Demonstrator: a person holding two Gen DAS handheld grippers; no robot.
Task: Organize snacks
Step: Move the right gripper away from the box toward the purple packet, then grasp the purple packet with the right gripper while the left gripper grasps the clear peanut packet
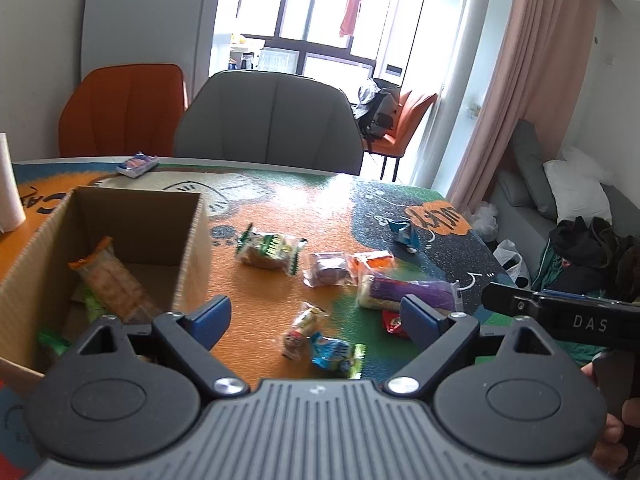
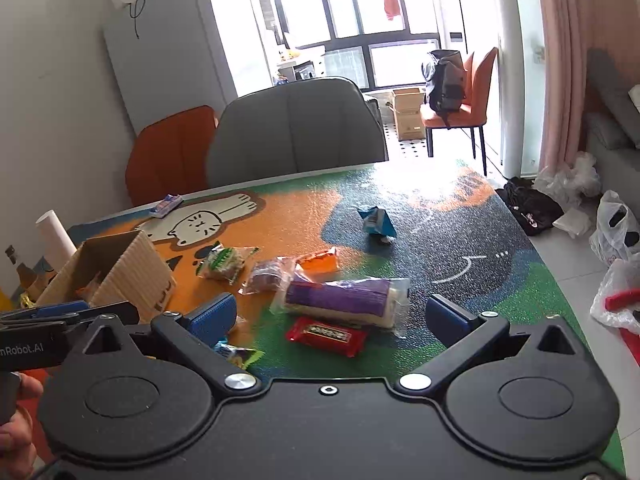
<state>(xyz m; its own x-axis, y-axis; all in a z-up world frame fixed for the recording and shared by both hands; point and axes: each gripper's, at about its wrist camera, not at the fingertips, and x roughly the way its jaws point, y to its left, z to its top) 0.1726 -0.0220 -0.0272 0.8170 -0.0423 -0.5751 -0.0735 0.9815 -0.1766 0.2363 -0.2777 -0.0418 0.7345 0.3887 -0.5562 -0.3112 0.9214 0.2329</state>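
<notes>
left gripper [image 1: 316, 322]: jaws spread wide, nothing between the blue pads, held level and low | right gripper [image 2: 334, 318]: jaws spread wide, nothing held, level beside the left one | left hand [image 2: 16, 432]: fingers wrapped on its grip | right hand [image 1: 612, 436]: fingers partly seen at its grip

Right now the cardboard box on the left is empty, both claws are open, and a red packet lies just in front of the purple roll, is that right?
Not quite: the cardboard box is not empty. The left wrist view shows an orange-topped snack pack and green wrappers inside it. The rest holds: the left claw and right claw are open, and the red packet lies just in front of the purple roll.
</notes>
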